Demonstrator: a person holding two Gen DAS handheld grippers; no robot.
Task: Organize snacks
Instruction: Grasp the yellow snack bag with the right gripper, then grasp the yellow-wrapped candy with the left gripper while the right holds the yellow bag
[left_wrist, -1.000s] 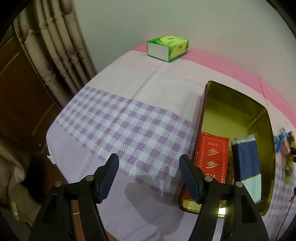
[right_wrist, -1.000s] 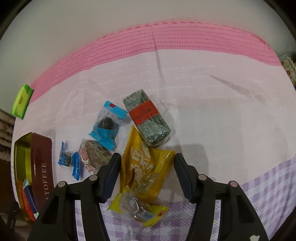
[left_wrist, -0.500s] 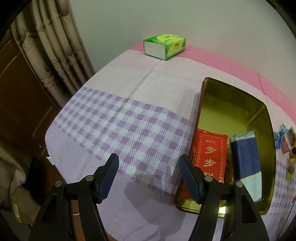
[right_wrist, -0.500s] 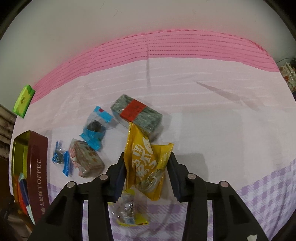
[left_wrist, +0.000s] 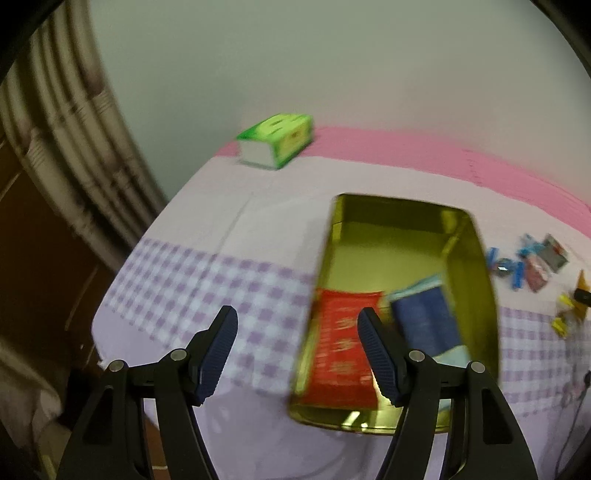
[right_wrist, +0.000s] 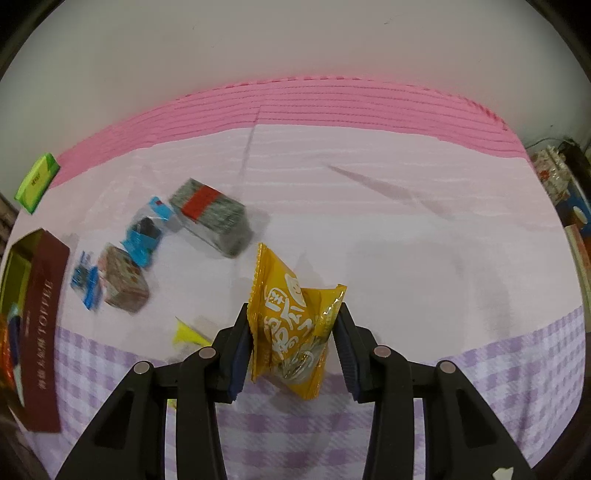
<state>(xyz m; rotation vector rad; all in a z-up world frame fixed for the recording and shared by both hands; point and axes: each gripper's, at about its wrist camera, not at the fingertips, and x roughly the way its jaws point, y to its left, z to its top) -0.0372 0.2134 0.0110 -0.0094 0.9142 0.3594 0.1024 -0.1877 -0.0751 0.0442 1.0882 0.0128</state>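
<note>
yellow snack packet (right_wrist: 291, 325) | crumpled, upright, lifted | gold tin (left_wrist: 476, 280) | open, red and blue packs inside

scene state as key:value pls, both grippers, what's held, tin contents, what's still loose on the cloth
right gripper: shut on yellow snack packet, lifted off the cloth
left gripper: open, holding nothing, at the tin's near left corner
tin: open, gold inside, on the checked tablecloth
tin contents: red packet, blue packet
loose snacks: grey pack with red band, blue-wrapped piece, small blue candy, brownish wrapped block
other: green tissue box at far edge
</note>
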